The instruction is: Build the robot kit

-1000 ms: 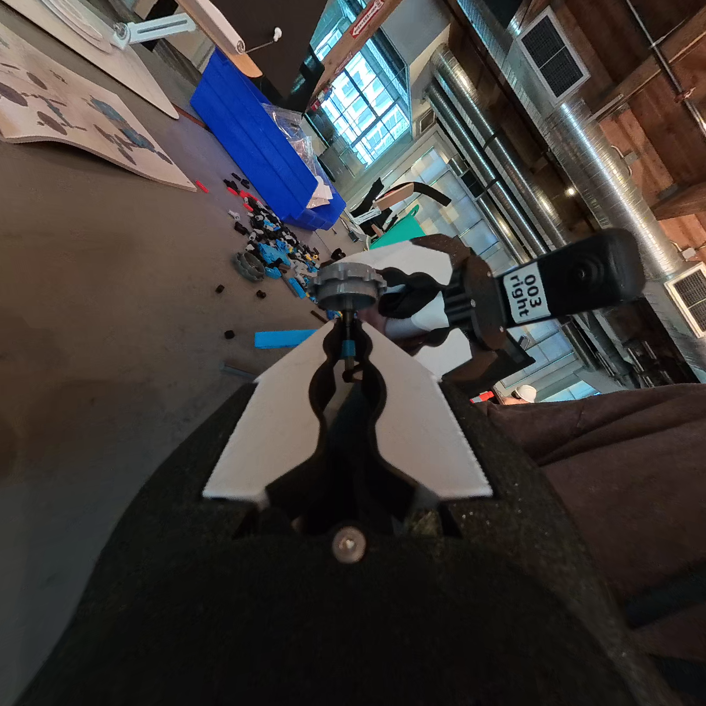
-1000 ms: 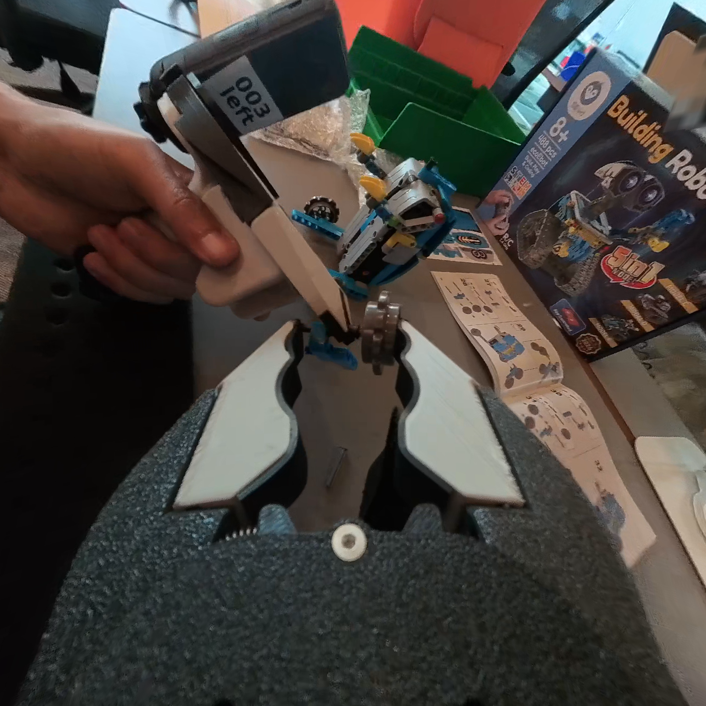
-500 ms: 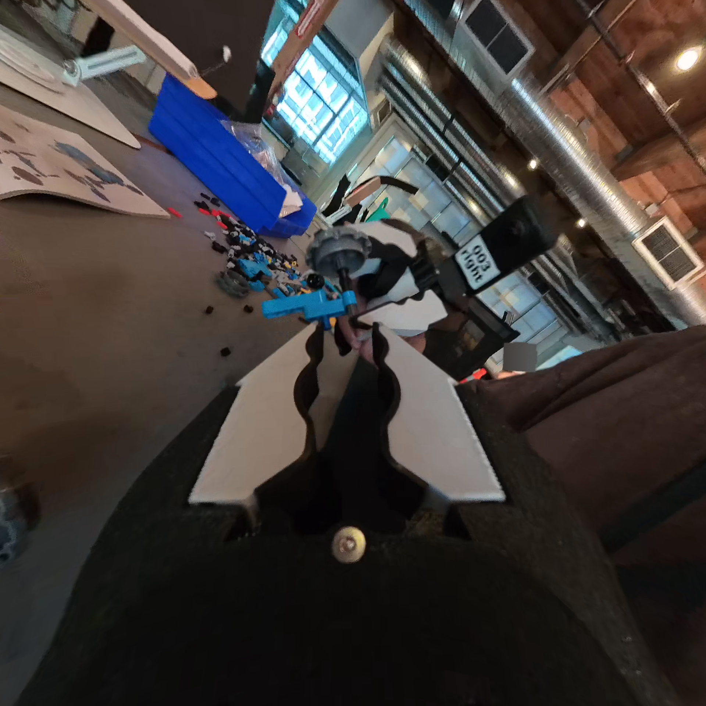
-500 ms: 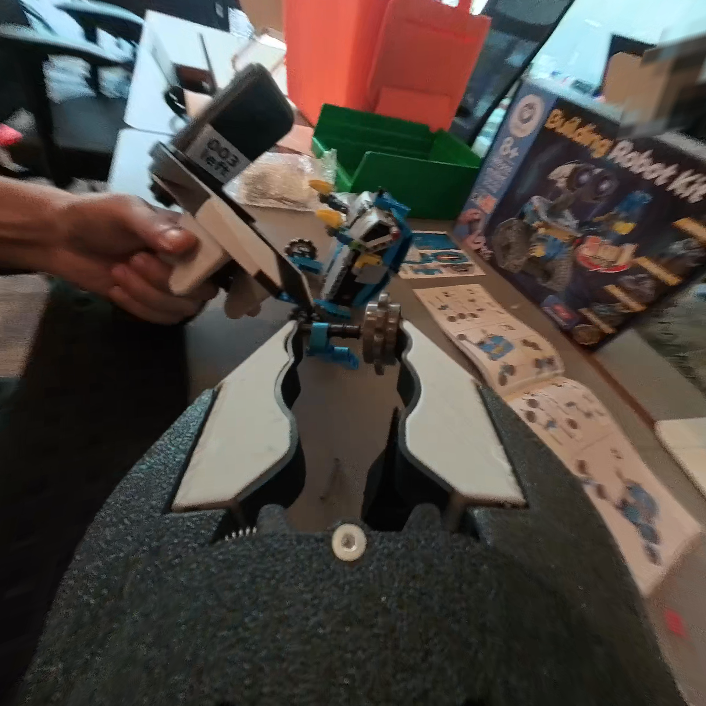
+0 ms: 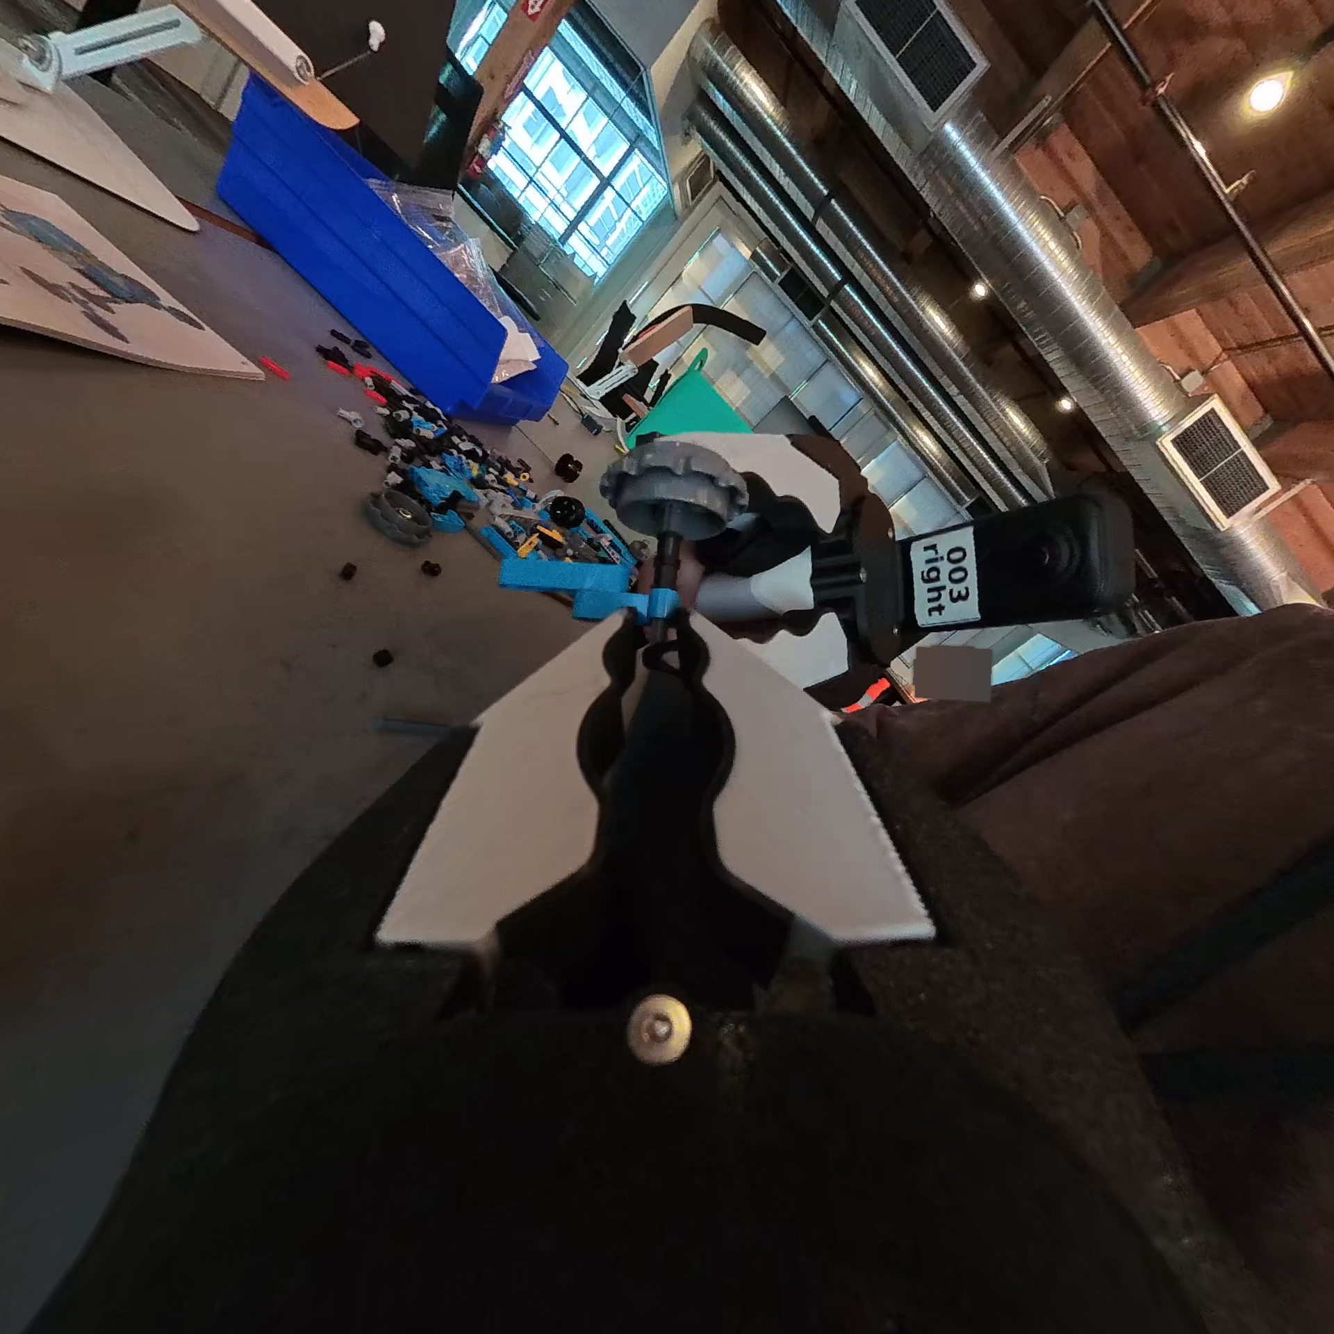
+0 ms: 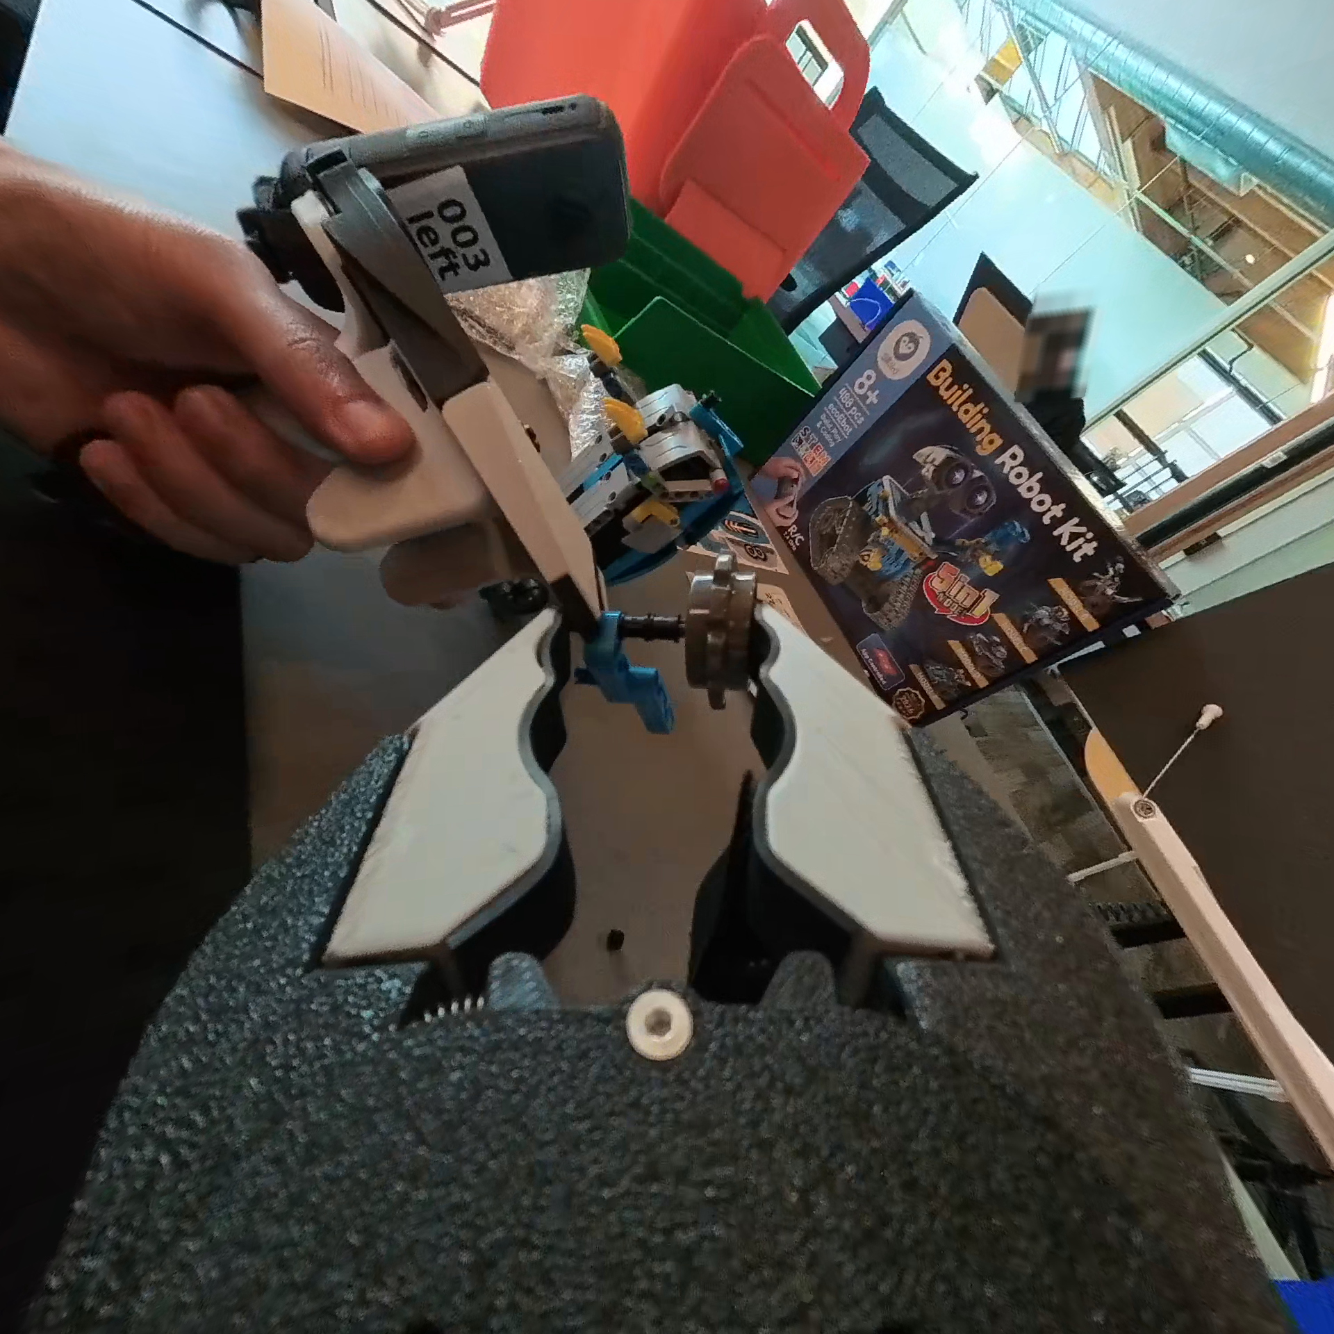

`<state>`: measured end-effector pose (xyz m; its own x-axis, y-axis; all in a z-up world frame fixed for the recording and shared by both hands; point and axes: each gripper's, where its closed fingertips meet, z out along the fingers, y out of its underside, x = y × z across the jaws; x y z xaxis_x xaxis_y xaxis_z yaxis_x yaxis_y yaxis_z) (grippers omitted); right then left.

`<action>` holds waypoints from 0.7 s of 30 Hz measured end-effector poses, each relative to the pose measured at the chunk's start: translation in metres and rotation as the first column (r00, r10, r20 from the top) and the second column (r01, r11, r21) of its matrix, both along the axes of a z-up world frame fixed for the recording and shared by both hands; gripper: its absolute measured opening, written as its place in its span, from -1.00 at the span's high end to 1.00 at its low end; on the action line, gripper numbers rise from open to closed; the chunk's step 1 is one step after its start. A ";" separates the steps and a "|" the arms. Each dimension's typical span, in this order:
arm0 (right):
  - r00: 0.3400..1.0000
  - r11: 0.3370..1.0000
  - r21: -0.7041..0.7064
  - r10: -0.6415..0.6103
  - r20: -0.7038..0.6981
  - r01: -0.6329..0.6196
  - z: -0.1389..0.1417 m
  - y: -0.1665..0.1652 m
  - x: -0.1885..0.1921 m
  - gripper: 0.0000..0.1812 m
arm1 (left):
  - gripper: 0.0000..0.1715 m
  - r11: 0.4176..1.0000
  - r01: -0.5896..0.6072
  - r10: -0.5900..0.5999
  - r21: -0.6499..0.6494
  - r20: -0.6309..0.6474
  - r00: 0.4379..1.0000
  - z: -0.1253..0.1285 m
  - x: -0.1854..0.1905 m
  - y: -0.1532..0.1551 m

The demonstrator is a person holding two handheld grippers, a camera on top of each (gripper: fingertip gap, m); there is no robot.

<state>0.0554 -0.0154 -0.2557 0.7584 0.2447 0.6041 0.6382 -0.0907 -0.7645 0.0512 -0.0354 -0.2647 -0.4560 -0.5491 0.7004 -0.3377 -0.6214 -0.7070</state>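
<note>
A grey gear [image 6: 718,635] sits on a black axle [image 6: 653,626] that also carries a small blue connector piece [image 6: 621,671]. My left gripper [image 5: 660,635] is shut on the axle's end beside the blue piece [image 5: 613,599], below the gear [image 5: 675,491]. It shows in the right wrist view [image 6: 585,613], held by a person's hand [image 6: 180,375]. My right gripper [image 6: 657,628] is partly closed around the assembly lengthwise. The gear's face rests against its right finger [image 6: 830,758]. The assembly hangs above the table [image 5: 180,650].
A pile of loose blue, black and grey pieces [image 5: 469,484] lies by a blue bin [image 5: 361,267] and an instruction booklet [image 5: 86,289]. A partly built robot [image 6: 650,462], a kit box [image 6: 974,534], green bins [image 6: 693,346] and an orange bin [image 6: 686,123] stand behind. From either gripper's tips it is about 15 cm to the partly built robot [image 6: 650,462].
Both grippers have tilted and lifted together with the assembly. More of the axle shows between the blue piece and the gear. My left gripper's tip has shifted from beside the gear to the axle's end.
</note>
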 end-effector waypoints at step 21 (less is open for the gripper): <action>0.620 0.866 -0.187 0.167 -0.766 -0.463 -0.008 -0.021 0.013 0.24 | 0.92 0.863 0.003 0.007 0.505 -0.017 1.000 -0.026 -0.011 -0.001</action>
<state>0.0684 -0.0367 -0.2639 0.7393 0.6230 -0.2555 -0.0457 -0.3322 -0.9421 0.0404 -0.0361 -0.2908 -0.4444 -0.8308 0.3351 -0.3525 -0.1818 -0.9180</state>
